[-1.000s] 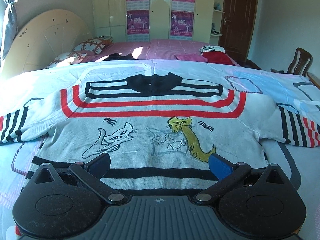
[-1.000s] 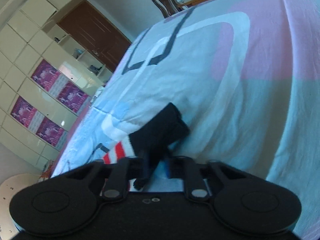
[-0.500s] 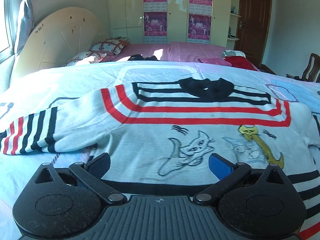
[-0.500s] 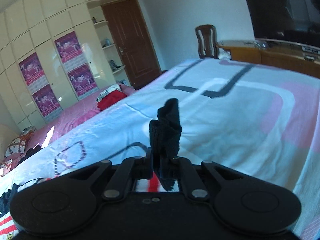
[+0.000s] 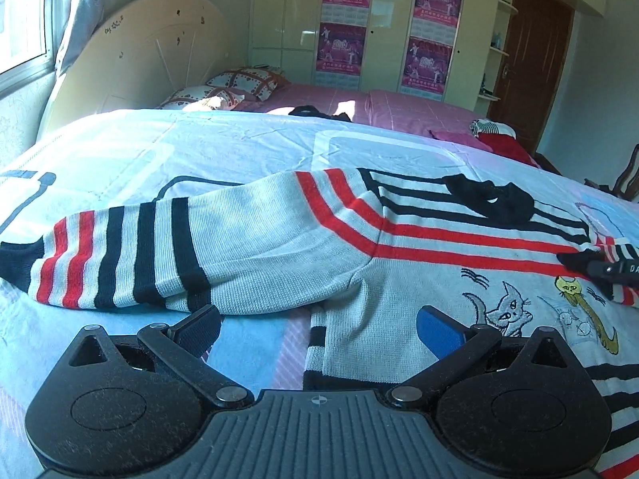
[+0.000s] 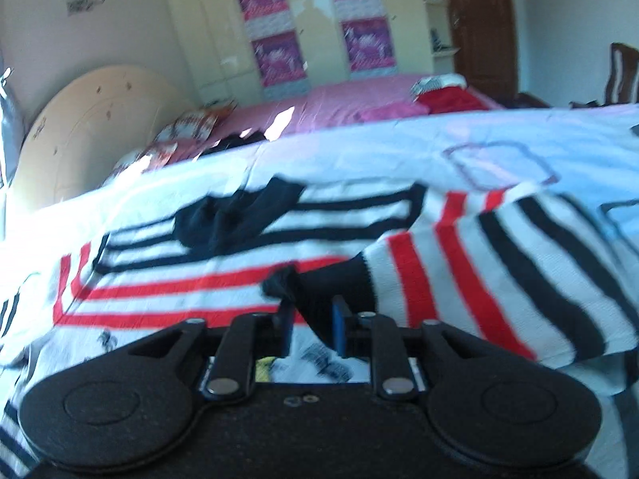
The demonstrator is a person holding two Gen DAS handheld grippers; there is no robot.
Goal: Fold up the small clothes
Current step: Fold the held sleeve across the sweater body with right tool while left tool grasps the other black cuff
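A white knit sweater point(image 5: 399, 279) with red and black stripes and cat pictures lies face up on the bed, its black collar point(image 5: 491, 195) at the far side. Its left sleeve point(image 5: 159, 251) stretches out flat to the left. My left gripper point(image 5: 317, 321) hovers open over the hem corner below that sleeve, holding nothing. The right sleeve point(image 6: 499, 271) is folded in over the chest of the sweater point(image 6: 199, 291). My right gripper point(image 6: 311, 315) is opening, and the sleeve's black cuff point(image 6: 335, 279) lies loosely between its parted jaws. The right gripper point(image 5: 611, 269) also shows at the left wrist view's right edge.
The sweater rests on a pale blue and pink patterned bedspread point(image 5: 199, 147). Behind it is a pink bed point(image 5: 359, 103) with pillows point(image 5: 239, 84), a round headboard point(image 5: 139, 64) and red clothes point(image 5: 499, 143). A wardrobe with posters point(image 5: 343, 20), a brown door point(image 5: 535, 60) and a chair point(image 6: 619, 72) stand beyond.
My right gripper carried the black cuff from out at the side across onto the sweater's chest, and its jaws have parted. My left gripper slid left along the hem towards the left sleeve.
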